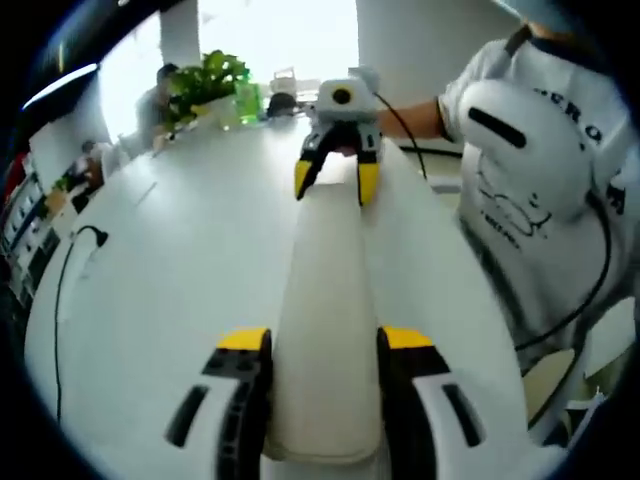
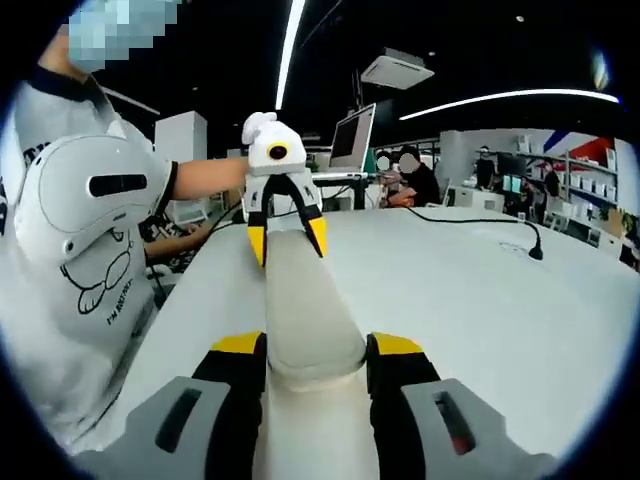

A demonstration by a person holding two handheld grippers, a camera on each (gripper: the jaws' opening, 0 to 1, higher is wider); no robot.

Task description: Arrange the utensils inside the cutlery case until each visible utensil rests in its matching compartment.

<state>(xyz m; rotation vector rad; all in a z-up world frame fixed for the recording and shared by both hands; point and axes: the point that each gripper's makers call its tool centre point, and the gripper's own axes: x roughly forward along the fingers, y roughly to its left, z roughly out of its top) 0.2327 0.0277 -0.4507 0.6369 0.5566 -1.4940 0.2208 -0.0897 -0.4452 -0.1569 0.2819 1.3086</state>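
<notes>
We note a large white table spanning both views, its bare surface running off toward an office background. A person in a white printed T-shirt stands at the table's edge, also seen at the left of the right gripper view.

The cutlery case is a long, closed, cream-coloured case held above the table, suspended between the two grippers along its length. In the right gripper view the same case runs away from the camera toward the other gripper. We see no utensils; the case's inside is hidden.

The left gripper has its yellow-tipped black jaws set against the two long sides of the near end of the case, pinching it. In the right gripper view this same gripper appears at the case's far end, jaws straddling it.

The right gripper likewise pinches the opposite end of the case, one jaw on each side. From the left gripper view it sits at the far end, clasping the case.

Smaller items: a black cable lies on the table, another cable in the right gripper view; a green potted plant stands at the far edge; a laptop stands behind the table.
</notes>
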